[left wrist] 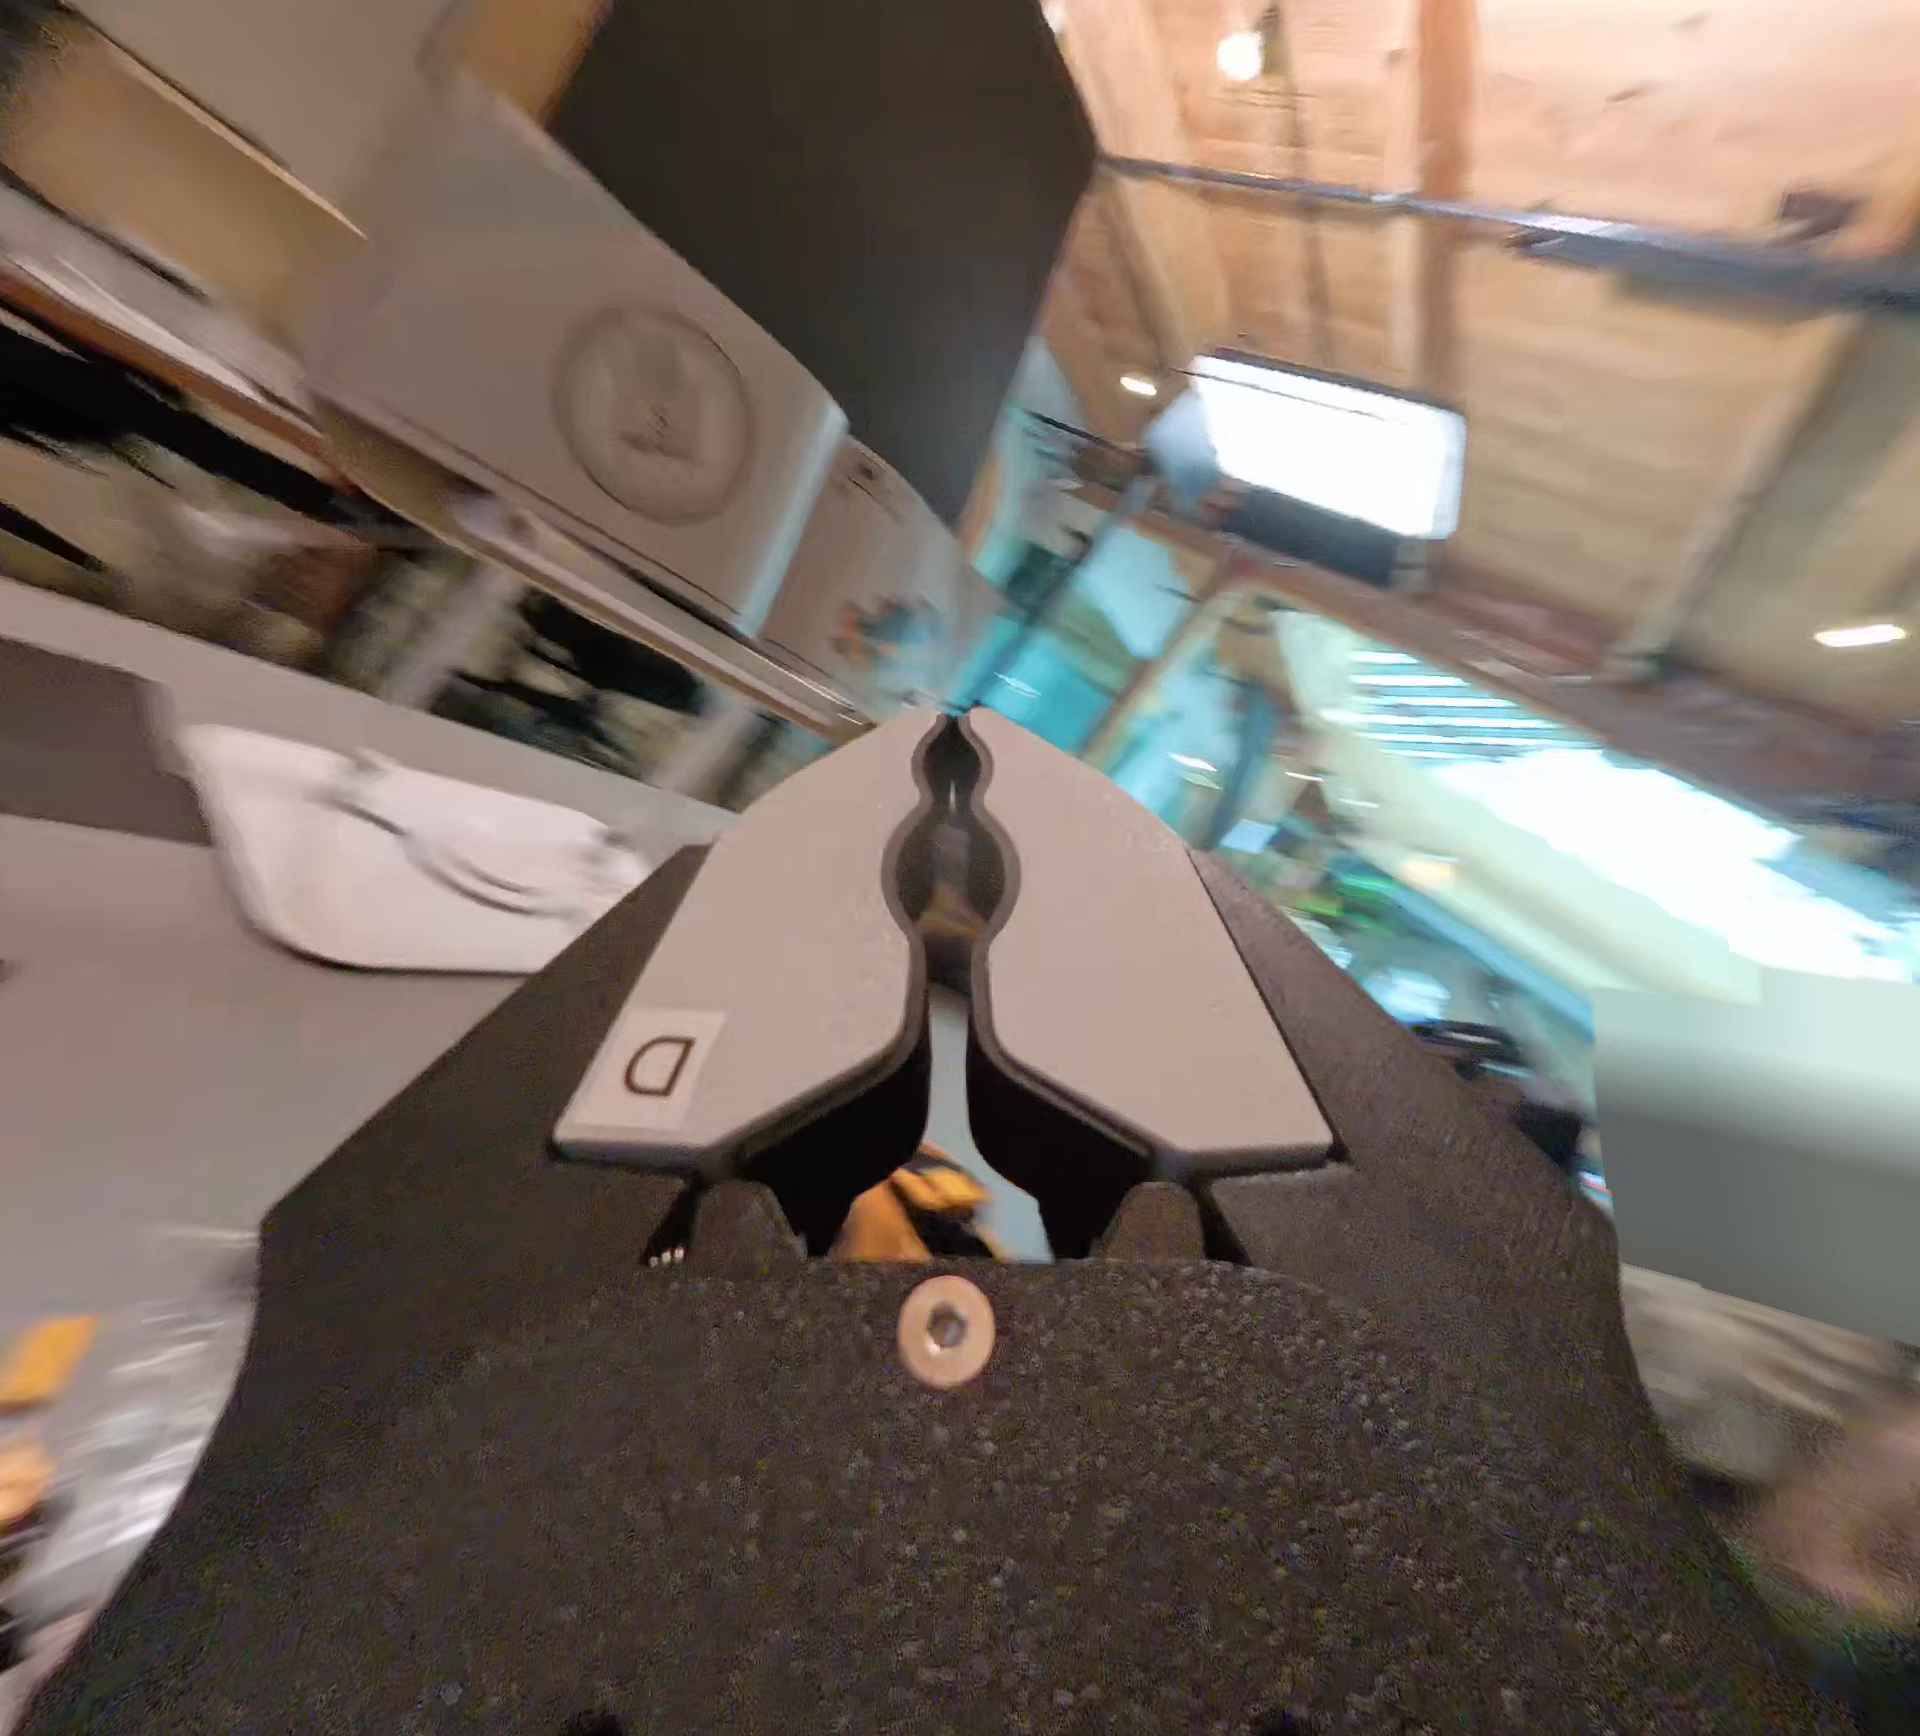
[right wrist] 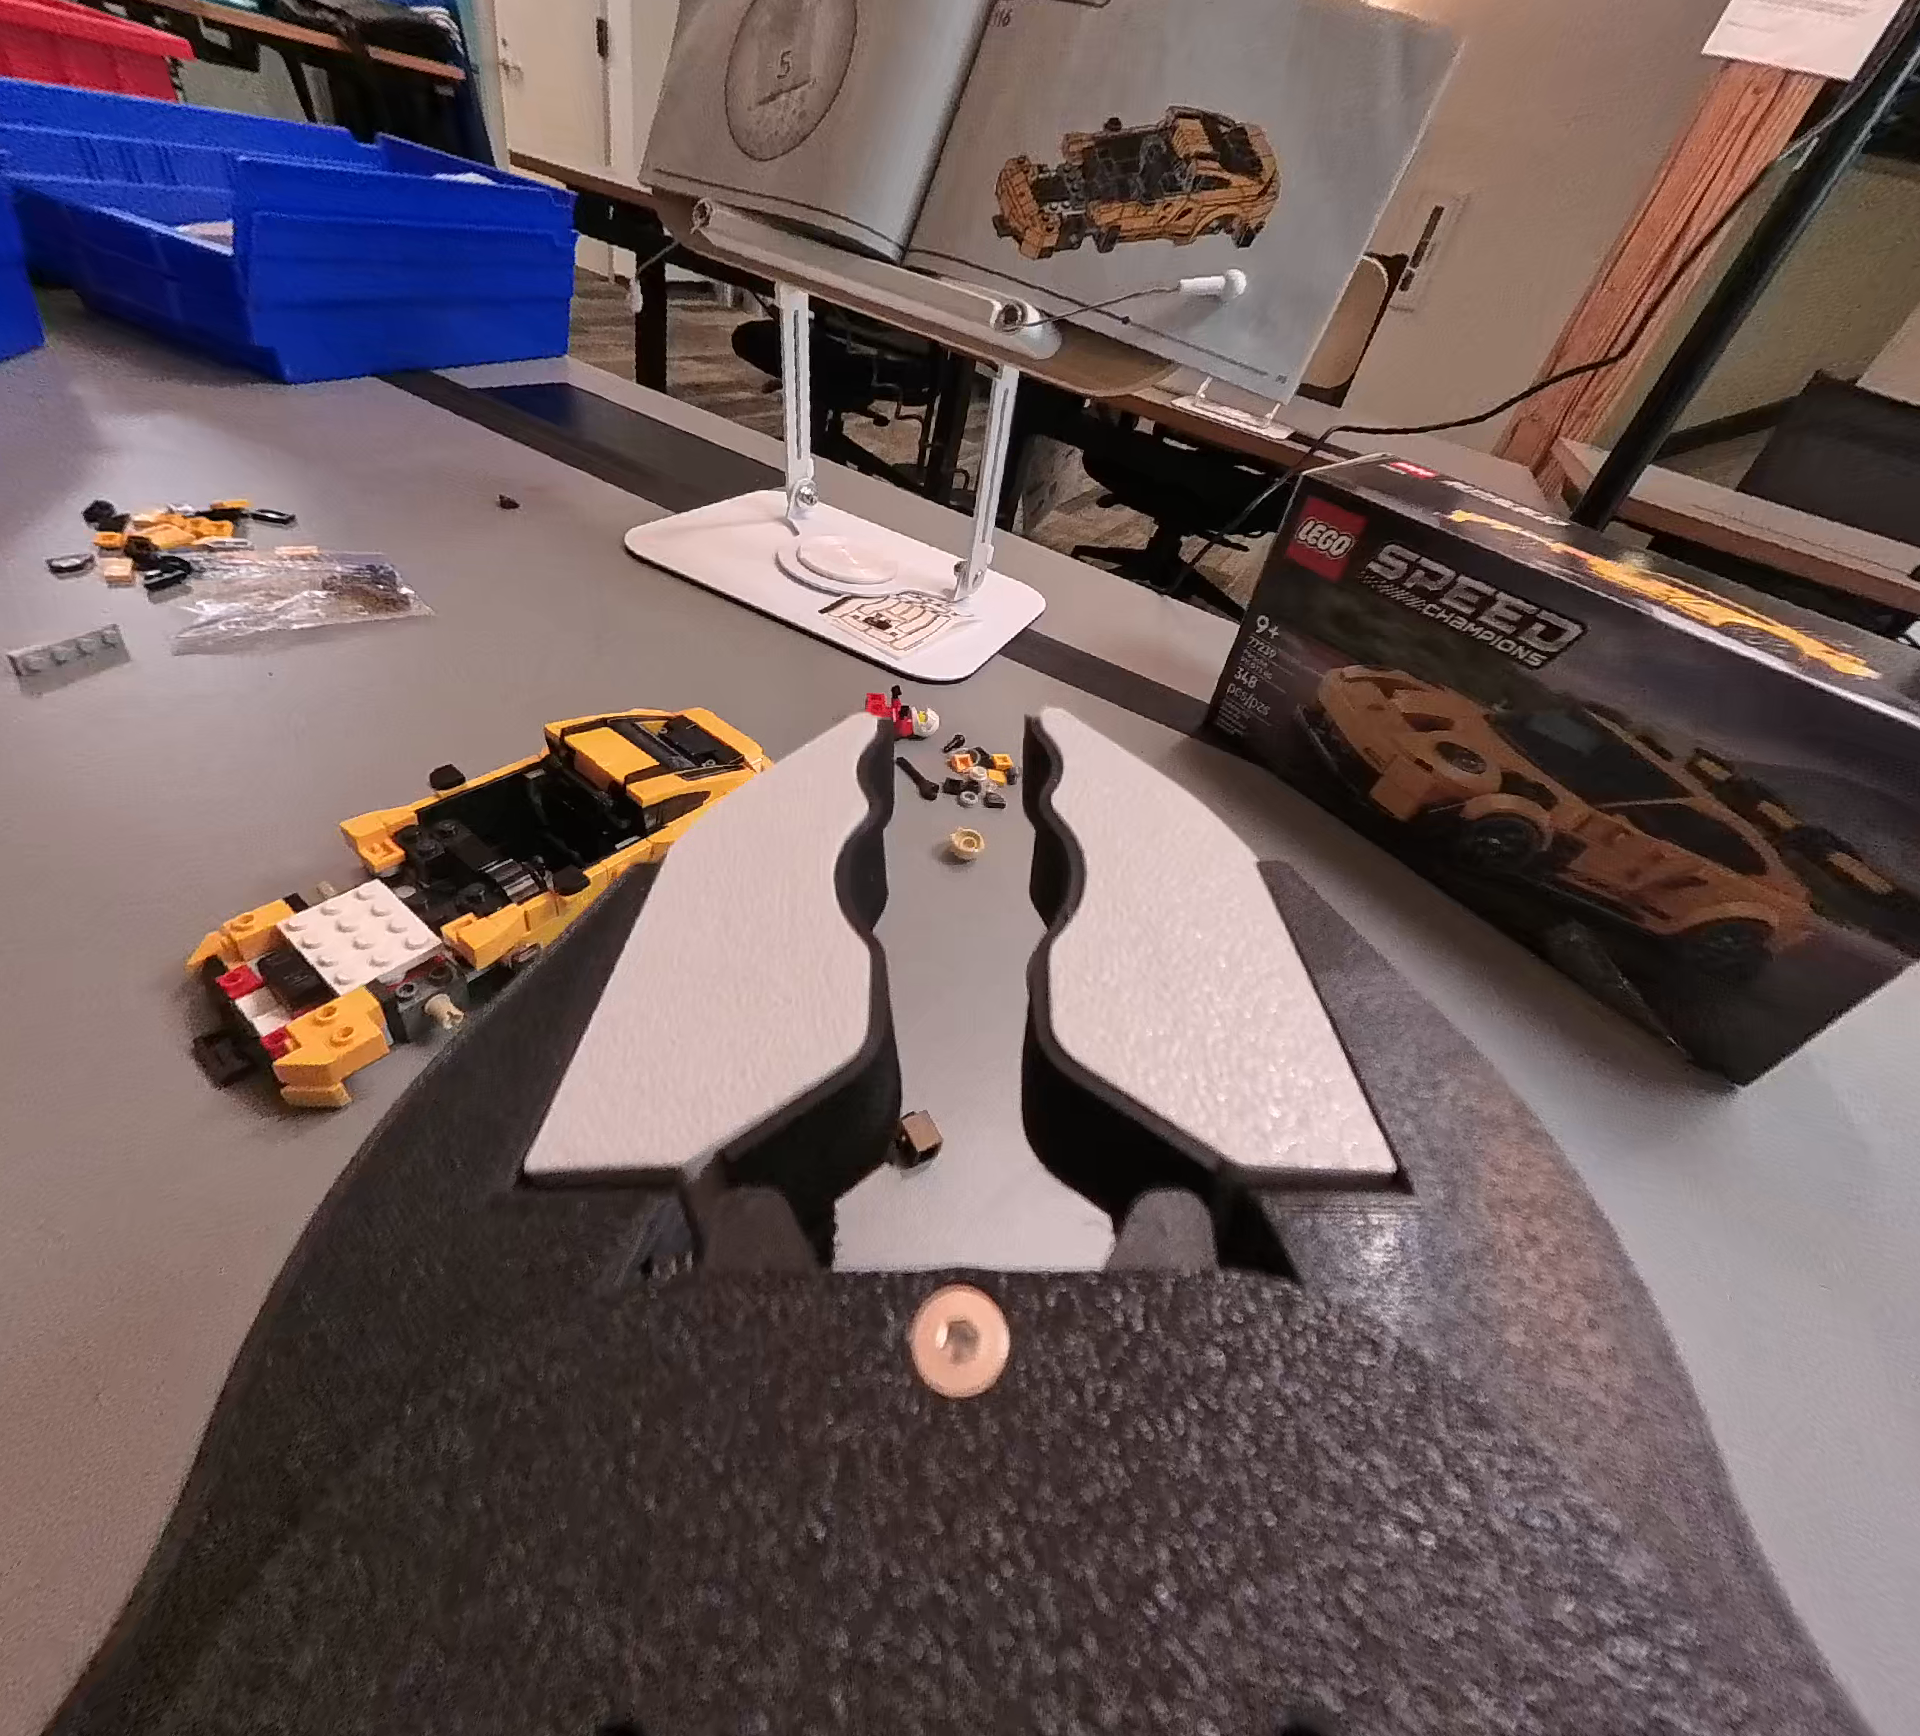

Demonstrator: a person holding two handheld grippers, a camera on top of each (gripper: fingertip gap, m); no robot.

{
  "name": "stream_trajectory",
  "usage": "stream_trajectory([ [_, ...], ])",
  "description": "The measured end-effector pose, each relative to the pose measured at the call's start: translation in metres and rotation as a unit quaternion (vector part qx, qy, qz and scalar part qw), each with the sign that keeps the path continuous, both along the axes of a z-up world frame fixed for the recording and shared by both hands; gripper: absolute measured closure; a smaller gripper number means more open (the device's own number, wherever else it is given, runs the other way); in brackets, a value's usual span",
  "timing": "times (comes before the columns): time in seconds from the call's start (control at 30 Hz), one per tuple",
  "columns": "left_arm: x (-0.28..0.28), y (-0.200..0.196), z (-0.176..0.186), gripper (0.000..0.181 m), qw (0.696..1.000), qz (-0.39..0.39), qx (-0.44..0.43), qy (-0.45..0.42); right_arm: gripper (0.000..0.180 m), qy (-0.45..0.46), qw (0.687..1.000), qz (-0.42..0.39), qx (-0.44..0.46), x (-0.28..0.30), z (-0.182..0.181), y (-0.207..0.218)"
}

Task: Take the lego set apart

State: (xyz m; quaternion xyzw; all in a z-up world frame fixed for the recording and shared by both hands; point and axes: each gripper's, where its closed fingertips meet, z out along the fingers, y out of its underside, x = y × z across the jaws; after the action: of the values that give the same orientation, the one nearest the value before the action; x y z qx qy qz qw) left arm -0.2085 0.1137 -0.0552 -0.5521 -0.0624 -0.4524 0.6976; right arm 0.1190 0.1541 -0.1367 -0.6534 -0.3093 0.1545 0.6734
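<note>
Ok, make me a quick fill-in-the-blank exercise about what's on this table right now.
1. The partly dismantled yellow and black brick car lies on the ___ table.
2. The right hand-held gripper is ___.
3. The open instruction booklet rests on a ___ stand.

Missing words: grey; open; white

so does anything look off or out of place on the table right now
Mostly an ordinary teardown mess. One small black piece lies alone near the table's far edge, apart from both loose-part clusters. The yellow car sits half stripped.

A yellow-and-black lego car (right wrist: 488,897) with a white plate sits on the grey worktop (right wrist: 208,803); the bins (right wrist: 301,252) are blue.
</note>
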Motion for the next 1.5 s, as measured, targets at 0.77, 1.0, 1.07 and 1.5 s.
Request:
stream_trajectory([
  [0.77, -0.011, 0.006, -0.032, 0.181, 0.889, 0.188, 0.065, 0.413, 0.16, -0.019, 1.0, 0.014, 0.008, -0.002, -0.003, -0.002],
  [1.0, -0.001, 0.005, -0.098, 0.181, 0.853, 0.06, -0.133, 0.502, 0.16, -0.028, 0.999, 0.007, 0.015, 0.001, -0.003, -0.001],
  [1.07, -0.001, -0.007, -0.12, 0.173, 0.835, 0.008, -0.198, 0.514, 0.16, -0.03, 0.999, 0.006, 0.015, 0.001, -0.003, -0.001],
  [1.5, 0.009, -0.039, -0.201, 0.15, 0.748, -0.113, -0.364, 0.543, 0.16, -0.036, 0.999, 0.017, 0.013, -0.002, -0.004, -0.003],
])
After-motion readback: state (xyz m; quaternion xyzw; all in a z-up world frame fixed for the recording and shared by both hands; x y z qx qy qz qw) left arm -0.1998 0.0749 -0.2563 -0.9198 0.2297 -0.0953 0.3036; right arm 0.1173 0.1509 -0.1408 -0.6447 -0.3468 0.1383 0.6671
